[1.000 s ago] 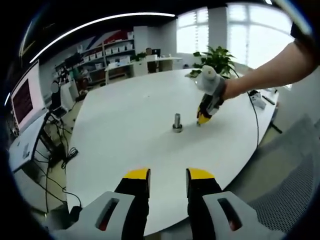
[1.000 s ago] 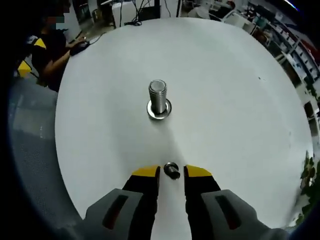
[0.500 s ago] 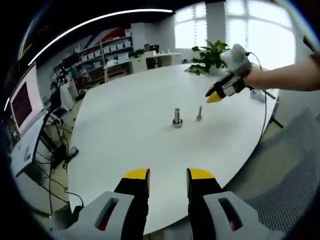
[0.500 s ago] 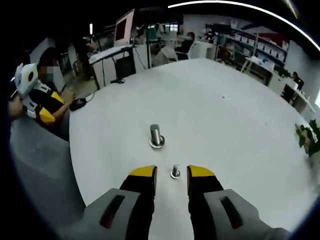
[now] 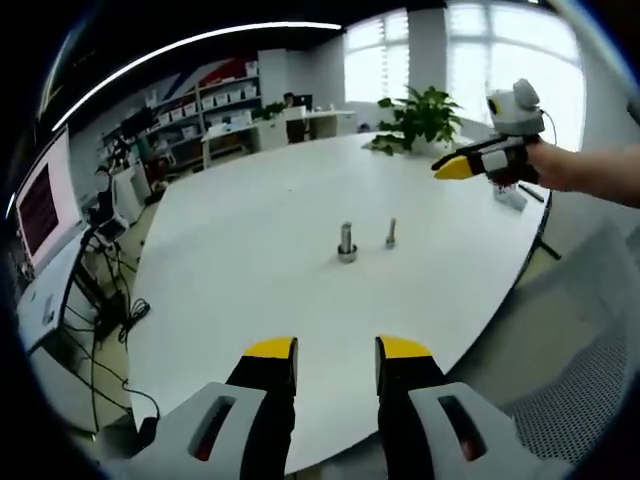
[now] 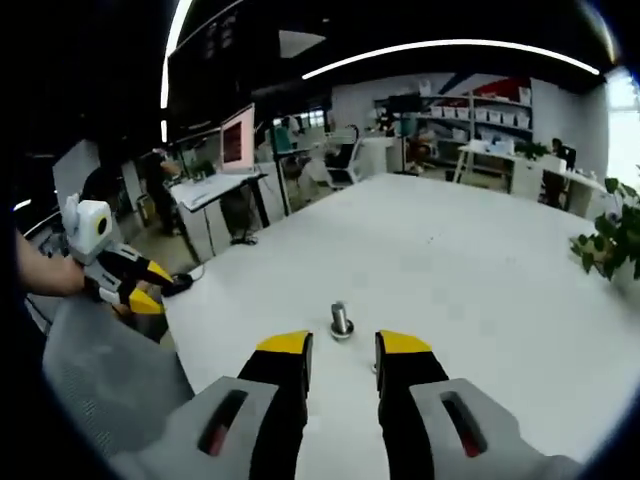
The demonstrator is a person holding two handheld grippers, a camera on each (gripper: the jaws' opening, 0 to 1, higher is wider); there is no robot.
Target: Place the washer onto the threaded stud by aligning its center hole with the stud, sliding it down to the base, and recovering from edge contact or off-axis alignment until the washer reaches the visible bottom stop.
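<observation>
Grippers apart, stud standing alone mid-table

Table (image 5: 250,260), white and round, spans both views. Left gripper (image 5: 336,362) rises at lower centre of the left gripper view, jaws apart and holding nothing. Right gripper (image 6: 342,356) does likewise at lower centre of the right gripper view, and shows at upper right of the left gripper view. Threaded stud (image 5: 346,241) stands upright at mid-frame with the washer (image 5: 347,257) at its base. A smaller bolt (image 5: 391,233) stands just right of it.

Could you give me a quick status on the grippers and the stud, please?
Both grippers open, empty: left gripper, right gripper. Short metal threaded stud upright on round white table, thin metal bolt beside it. Nothing obstructing.
</observation>
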